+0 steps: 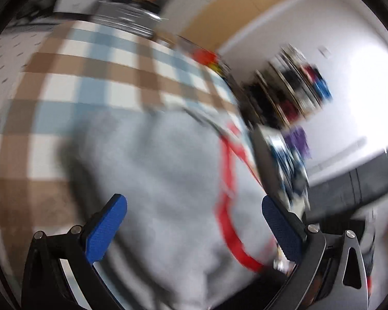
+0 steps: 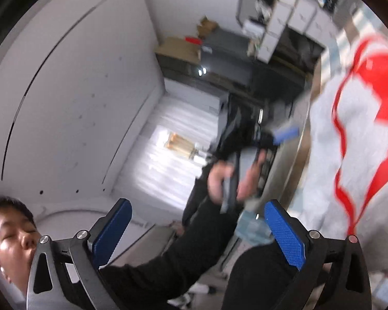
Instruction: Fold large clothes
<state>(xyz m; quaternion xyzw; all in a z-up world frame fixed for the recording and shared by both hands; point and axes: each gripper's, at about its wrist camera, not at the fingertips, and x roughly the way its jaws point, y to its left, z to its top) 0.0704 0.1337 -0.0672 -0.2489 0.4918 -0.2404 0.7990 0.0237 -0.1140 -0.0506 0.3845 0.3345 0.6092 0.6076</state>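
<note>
Your left gripper [image 1: 194, 228] was spread wide, nothing held, grey garment [image 1: 163, 175] blurry past its fingers. Right gripper [image 2: 198, 231] gaped empty too, garment off beyond its right finger [image 2: 284, 235].

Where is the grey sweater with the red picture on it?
In the left wrist view the grey sweater lies on the checked cloth, right ahead of the open left tongs. In the right wrist view it fills the right side, beyond the open right tongs.
</note>
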